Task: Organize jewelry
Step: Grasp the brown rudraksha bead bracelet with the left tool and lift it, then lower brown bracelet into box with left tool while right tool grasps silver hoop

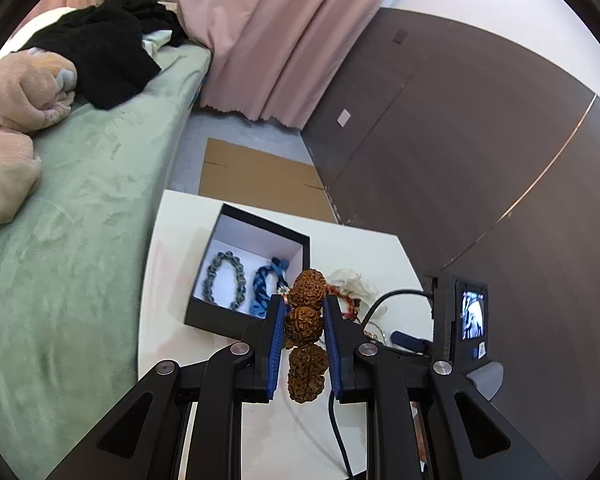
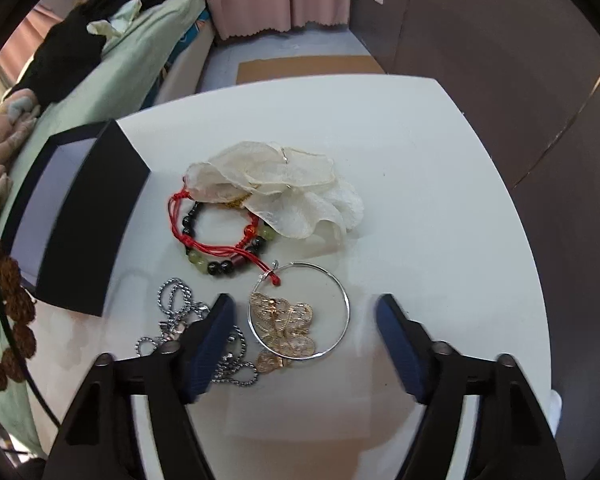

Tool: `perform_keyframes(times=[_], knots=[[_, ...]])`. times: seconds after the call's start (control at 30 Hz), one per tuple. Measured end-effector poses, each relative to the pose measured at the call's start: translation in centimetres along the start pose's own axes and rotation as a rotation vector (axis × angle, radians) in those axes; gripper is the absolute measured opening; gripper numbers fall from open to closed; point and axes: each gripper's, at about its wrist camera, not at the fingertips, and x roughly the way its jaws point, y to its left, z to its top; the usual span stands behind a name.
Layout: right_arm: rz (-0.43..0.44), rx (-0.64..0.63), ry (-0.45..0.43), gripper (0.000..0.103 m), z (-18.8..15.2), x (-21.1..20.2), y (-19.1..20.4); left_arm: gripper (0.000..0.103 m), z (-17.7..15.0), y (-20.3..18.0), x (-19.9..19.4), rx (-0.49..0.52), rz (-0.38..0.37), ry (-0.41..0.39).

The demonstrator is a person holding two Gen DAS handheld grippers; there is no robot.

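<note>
My left gripper (image 1: 303,304) is shut on a brown seed-bead bracelet (image 1: 305,322) and holds it above the white table, just right of the open black box (image 1: 300,264). The box holds a grey bead bracelet (image 1: 225,280) and a blue braided bracelet (image 1: 266,285). My right gripper (image 2: 306,306) is open and empty, low over a silver hoop (image 2: 342,292) with a gold butterfly (image 2: 286,326). A silver ball chain (image 2: 180,308) lies under its left finger. A red cord bead bracelet (image 2: 220,240) and white fabric flower (image 2: 284,188) lie beyond. The brown bracelet also hangs at the far left (image 2: 16,320).
The black box (image 2: 84,216) stands at the table's left, next to a green bed (image 1: 80,208). A cardboard sheet (image 1: 260,184) lies on the floor past the white table (image 2: 440,200). A dark wall panel (image 1: 480,160) is on the right. The right gripper's body and cable (image 1: 460,320) sit right of my left gripper.
</note>
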Motion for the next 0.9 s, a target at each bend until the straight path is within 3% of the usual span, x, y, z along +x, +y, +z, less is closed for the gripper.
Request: perform_keyframes(times=[0.03, 0.07, 0.43, 0.9], knots=[[-0.001, -0.008, -0.008, 0.053, 0.0, -0.2, 0.0, 0.02, 0.1, 0.2, -0.2, -0.004, -0.001, -0.009], [0.001, -0.018, -0.014, 0.052, -0.1, -0.4, 0.2, 0.02, 0.3, 0.3, -0.4, -0.009, -0.002, -0.017], [0.159, 0.097, -0.012, 0.051, -0.6, -1.5, -2.5, 0.02, 1.7, 0.9, -1.3, -0.052, -0.03, -0.079], [0.344, 0.167, -0.114, 0.051, 0.0, -5.1, -2.6, 0.02, 3.9, 0.7, 1.4, -0.115, -0.077, -0.108]])
